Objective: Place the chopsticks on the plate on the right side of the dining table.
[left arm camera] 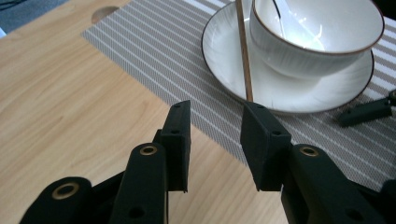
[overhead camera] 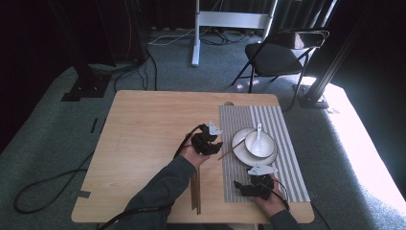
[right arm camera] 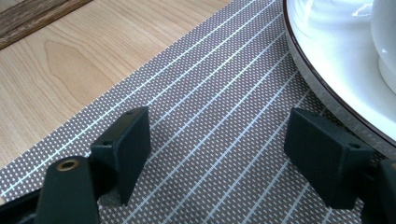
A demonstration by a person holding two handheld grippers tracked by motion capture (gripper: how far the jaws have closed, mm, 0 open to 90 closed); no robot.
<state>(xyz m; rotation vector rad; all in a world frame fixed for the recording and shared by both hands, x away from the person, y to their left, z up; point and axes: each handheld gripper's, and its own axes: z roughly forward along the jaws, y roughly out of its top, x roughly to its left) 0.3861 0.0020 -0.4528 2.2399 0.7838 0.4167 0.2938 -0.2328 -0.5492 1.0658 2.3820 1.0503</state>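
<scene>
A single chopstick (left arm camera: 243, 51) is lying propped against the rim of the white plate (left arm camera: 233, 70), its far end up on the plate beside the bowl (left arm camera: 299, 51) and its near end coming down toward the striped placemat (left arm camera: 154, 51). From the high view it is slanting off the plate's left edge toward the left gripper (overhead camera: 214, 143). A white spoon (overhead camera: 259, 134) is sitting in the bowl, and the bowl is standing on the plate.

The left gripper is hovering just short of the chopstick's lower end, with its jaws apart and nothing between them; the stick's tip is showing just above the right-hand jaw, and I cannot tell whether it is touching it. The pads are not pressing on anything.

The right gripper (overhead camera: 245, 184) is resting low over the near part of the placemat, close to the plate's edge, with its jaws standing wide and bare mat between them.

Further out, on the bare wood of the table (overhead camera: 143, 139), more chopsticks (overhead camera: 196, 189) are lying in a bundle near the front edge, just left of the mat.

As I judge it, the place setting is partly laid: mat, plate, bowl and spoon are in position, and one chopstick is on the plate. Its partner is probably waiting in that bundle, so a second fetch is looking likely.
</scene>
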